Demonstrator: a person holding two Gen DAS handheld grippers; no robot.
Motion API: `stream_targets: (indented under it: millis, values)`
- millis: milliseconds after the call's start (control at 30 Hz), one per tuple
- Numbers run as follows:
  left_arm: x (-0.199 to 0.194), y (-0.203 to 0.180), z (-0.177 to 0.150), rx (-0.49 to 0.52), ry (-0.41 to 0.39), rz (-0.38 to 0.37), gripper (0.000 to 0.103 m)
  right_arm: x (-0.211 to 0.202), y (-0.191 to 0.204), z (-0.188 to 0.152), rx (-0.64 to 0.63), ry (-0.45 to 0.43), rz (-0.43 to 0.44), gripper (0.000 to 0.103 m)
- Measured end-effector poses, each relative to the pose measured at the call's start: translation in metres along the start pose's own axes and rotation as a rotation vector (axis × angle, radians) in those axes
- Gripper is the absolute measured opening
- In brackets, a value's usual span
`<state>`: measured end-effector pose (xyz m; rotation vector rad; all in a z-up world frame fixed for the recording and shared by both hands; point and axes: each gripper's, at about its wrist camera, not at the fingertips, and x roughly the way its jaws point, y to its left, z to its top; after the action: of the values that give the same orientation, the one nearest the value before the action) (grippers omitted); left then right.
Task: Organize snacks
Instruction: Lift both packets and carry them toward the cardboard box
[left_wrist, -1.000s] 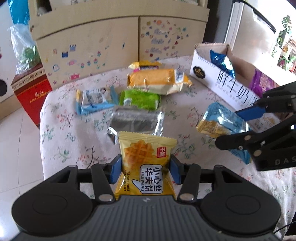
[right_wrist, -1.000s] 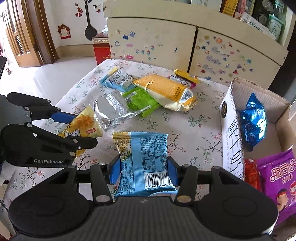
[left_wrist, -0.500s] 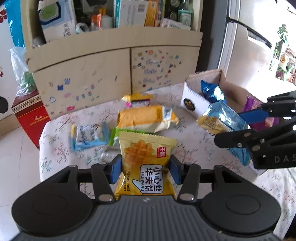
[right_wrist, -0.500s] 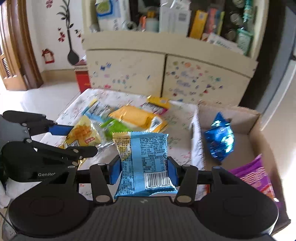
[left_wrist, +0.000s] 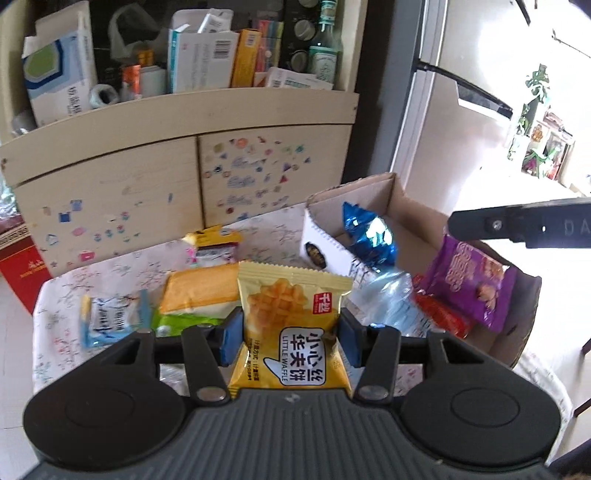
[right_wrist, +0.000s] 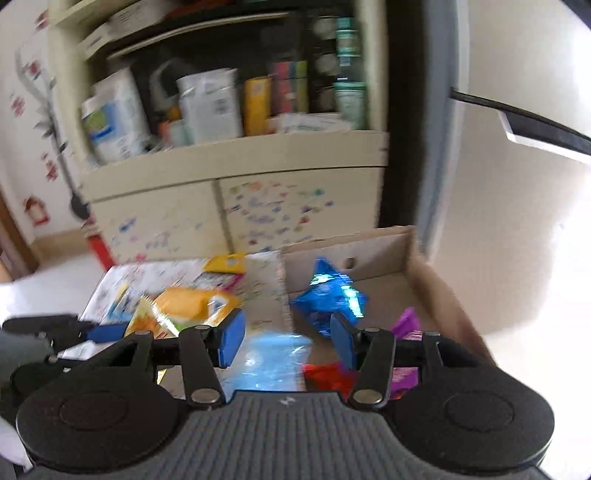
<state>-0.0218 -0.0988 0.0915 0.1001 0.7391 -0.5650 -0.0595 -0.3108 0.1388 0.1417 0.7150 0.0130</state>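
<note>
My left gripper (left_wrist: 290, 341) is shut on a yellow Little Waffle packet (left_wrist: 291, 328), held above the near part of the table. My right gripper (right_wrist: 288, 341) is open over the cardboard box (right_wrist: 406, 254). A light blue packet (right_wrist: 273, 363) is blurred below its fingers, out of their hold; it also shows in the left wrist view (left_wrist: 391, 299), by the box's near wall. The box holds a dark blue foil pack (left_wrist: 369, 236), a purple pack (left_wrist: 469, 280) and a red pack (left_wrist: 439, 314).
The floral-cloth table (left_wrist: 110, 273) carries an orange pack (left_wrist: 201, 291), a green pack (left_wrist: 173, 321), a blue-white pack (left_wrist: 110, 317) and a small yellow pack (left_wrist: 212, 240). A stickered cabinet (left_wrist: 166, 184) with cluttered shelves stands behind. A red carton (left_wrist: 18, 273) sits left.
Both grippers have risen and moved toward the box. My right gripper has opened and let go of the light blue packet, which is dropping into the box. The left keeps its waffle packet.
</note>
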Motion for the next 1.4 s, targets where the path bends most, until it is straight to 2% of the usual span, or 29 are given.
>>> stream_targets:
  millis: [200, 367, 467, 600, 767, 900, 1000, 1100, 1200, 1300, 1400]
  values:
    - [0.015, -0.013, 0.005, 0.006, 0.015, -0.030, 0.052, -0.004, -0.027, 0.000, 0.093, 0.003, -0.027, 0.058]
    - [0.010, 0.001, 0.010, -0.028, -0.011, 0.012, 0.052, 0.014, -0.021, -0.010, 0.166, 0.098, 0.094, 0.060]
    - [0.002, 0.016, 0.013, -0.061, -0.034, 0.041, 0.052, 0.030, -0.001, -0.012, 0.142, 0.165, 0.160, 0.064]
    - [-0.008, 0.037, 0.013, -0.096, -0.050, 0.082, 0.052, 0.059, 0.028, -0.019, 0.075, 0.228, 0.195, 0.070]
    - [-0.014, 0.052, 0.011, -0.132, -0.043, 0.082, 0.052, 0.096, 0.066, -0.038, -0.024, 0.315, 0.213, 0.072]
    - [-0.016, 0.057, 0.012, -0.151, -0.048, 0.084, 0.052, 0.116, 0.085, -0.046, -0.086, 0.339, 0.199, 0.079]
    - [-0.016, 0.058, 0.011, -0.157, -0.047, 0.094, 0.052, 0.128, 0.089, -0.052, -0.089, 0.350, 0.184, 0.079]
    - [-0.014, 0.062, 0.010, -0.174, -0.040, 0.108, 0.052, 0.137, 0.092, -0.056, -0.137, 0.357, 0.124, 0.078]
    - [-0.012, 0.065, 0.010, -0.196, -0.036, 0.109, 0.052, 0.143, 0.093, -0.059, -0.134, 0.356, 0.126, 0.076]
    - [-0.013, 0.066, 0.010, -0.199, -0.044, 0.123, 0.052, 0.140, 0.101, -0.062, -0.198, 0.343, 0.095, 0.057]
    - [-0.014, 0.065, 0.009, -0.198, -0.049, 0.134, 0.052, 0.135, 0.100, -0.062, -0.181, 0.348, 0.114, 0.056]
